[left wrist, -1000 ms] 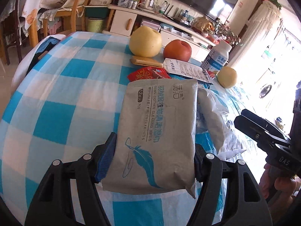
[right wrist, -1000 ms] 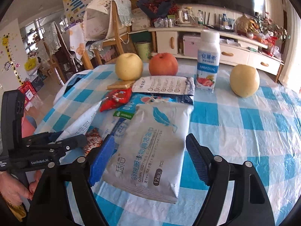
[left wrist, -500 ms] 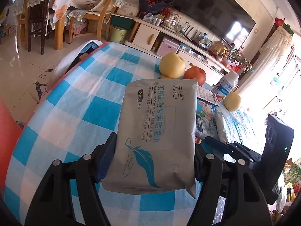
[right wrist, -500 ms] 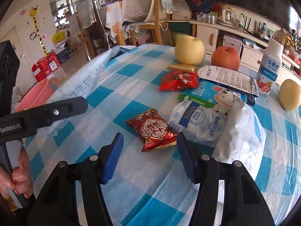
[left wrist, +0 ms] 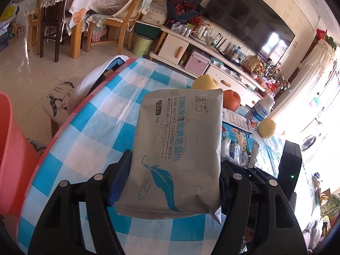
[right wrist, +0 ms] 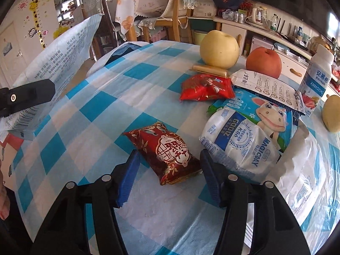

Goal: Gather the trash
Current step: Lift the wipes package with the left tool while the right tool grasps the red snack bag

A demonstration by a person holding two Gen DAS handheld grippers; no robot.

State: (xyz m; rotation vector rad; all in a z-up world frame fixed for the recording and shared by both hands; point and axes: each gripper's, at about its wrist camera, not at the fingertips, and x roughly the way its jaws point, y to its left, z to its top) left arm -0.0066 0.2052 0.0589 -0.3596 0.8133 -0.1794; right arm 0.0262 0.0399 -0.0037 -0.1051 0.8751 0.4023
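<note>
1. The left tongs are closed on a grey wipes packet, whose side edges are pressed between the two blue pads; the packet is held clear above the checked table.
2. In the right wrist view the same packet is seen at 9 o'clock, with one black finger of the left tongs across it.
3. A pink bin is seen beside the table edge at 9 o'clock in the left wrist view.
4. The right tongs stand partly open and hold nothing; their jaws have just been opening a little.
5. A dark red snack wrapper lies on the table with its near end between the right pads, and no pad is seen pressing on it.
6. At 2 o'clock from that wrapper a white plastic pouch lies, just beside the right-hand pad.
7. Farther off at 12 o'clock a bright red wrapper, a yellow pear, a red apple and a white drink bottle are seen.
</note>
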